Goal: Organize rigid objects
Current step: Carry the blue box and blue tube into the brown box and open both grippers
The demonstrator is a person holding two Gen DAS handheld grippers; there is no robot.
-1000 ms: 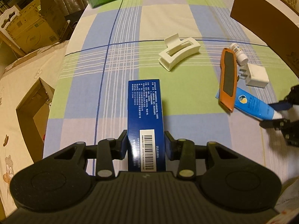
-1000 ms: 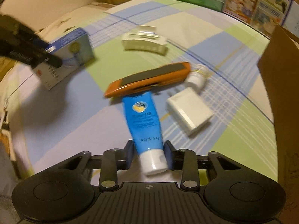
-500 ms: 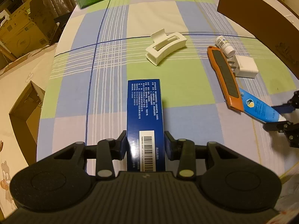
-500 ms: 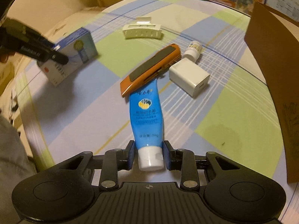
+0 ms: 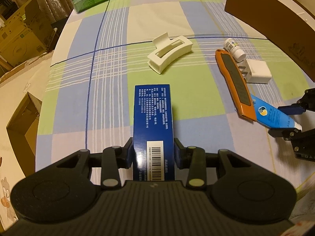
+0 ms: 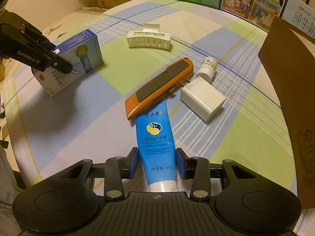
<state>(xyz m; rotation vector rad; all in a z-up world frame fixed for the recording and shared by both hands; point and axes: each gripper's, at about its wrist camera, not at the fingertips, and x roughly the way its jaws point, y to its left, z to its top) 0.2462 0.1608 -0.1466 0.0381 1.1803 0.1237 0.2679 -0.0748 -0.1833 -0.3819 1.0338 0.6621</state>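
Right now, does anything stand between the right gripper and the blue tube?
Nothing does: the blue tube lies between the jaws of the right gripper, which have just been opening. However, the orange knife rests on the tube's far end.

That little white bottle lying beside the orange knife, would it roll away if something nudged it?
Probably. The little white bottle is round and lies on its side, so a nudge could roll it. The white charger and orange knife close by might stop it. It looks light, likely plastic.

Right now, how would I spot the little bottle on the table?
Find the brown box on the checked table's right side. Beside it lies a cluster; the bottle lies between the orange knife and white charger, the only small round thing.
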